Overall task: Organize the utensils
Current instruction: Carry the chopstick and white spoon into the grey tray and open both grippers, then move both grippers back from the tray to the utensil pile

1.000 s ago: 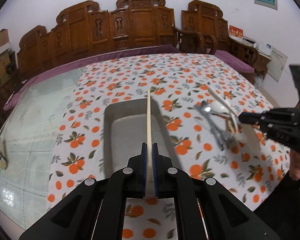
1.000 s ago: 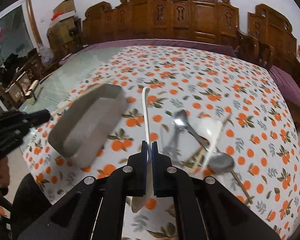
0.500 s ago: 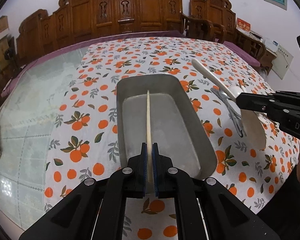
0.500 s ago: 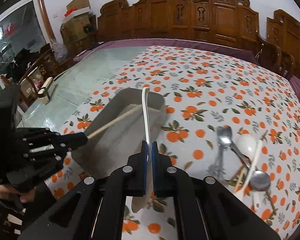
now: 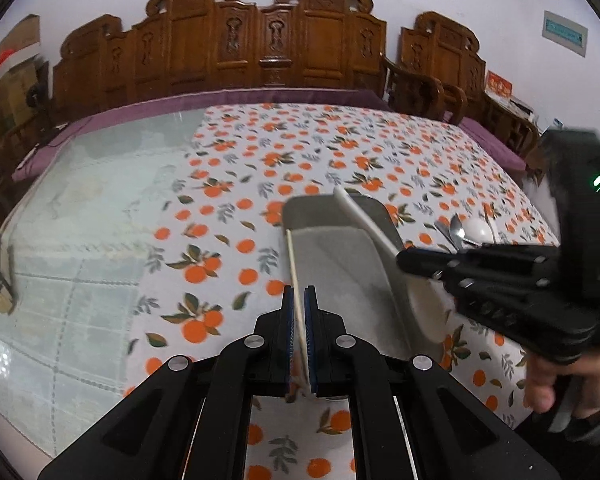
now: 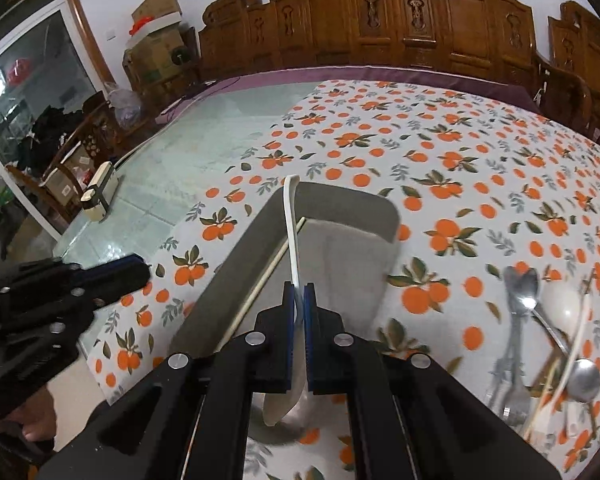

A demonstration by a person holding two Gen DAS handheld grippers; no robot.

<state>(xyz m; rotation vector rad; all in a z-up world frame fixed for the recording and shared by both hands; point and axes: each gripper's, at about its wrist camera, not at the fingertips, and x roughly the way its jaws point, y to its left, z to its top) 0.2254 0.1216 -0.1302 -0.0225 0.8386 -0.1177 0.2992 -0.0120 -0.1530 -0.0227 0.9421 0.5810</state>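
My left gripper [image 5: 299, 292] is shut on a pale wooden chopstick [image 5: 292, 264] that reaches forward along the left rim of the grey metal tray [image 5: 340, 276]. My right gripper [image 6: 299, 290] is shut on a white plastic spoon [image 6: 291, 228], handle pointing away over the tray [image 6: 352, 256], bowl hanging below the jaws. In the left wrist view the right gripper [image 5: 404, 258] comes in from the right with the spoon [image 5: 364, 220] slanting across the tray. The chopstick [image 6: 260, 284] also crosses the tray in the right wrist view, where the left gripper [image 6: 140, 272] sits at the left.
A pile of metal spoons, a fork, a white spoon and chopsticks [image 6: 540, 336] lies on the orange-print tablecloth [image 6: 460, 168] right of the tray. Bare glass tabletop [image 5: 80, 216] lies to the left. Carved wooden chairs [image 5: 260, 44] line the far side. A hand [image 5: 556, 380] holds the right gripper.
Both grippers have moved left across the table to the tray. The right gripper with the spoon left the utensil pile and now hangs over the tray; the chopstick now lies along the tray's left rim.
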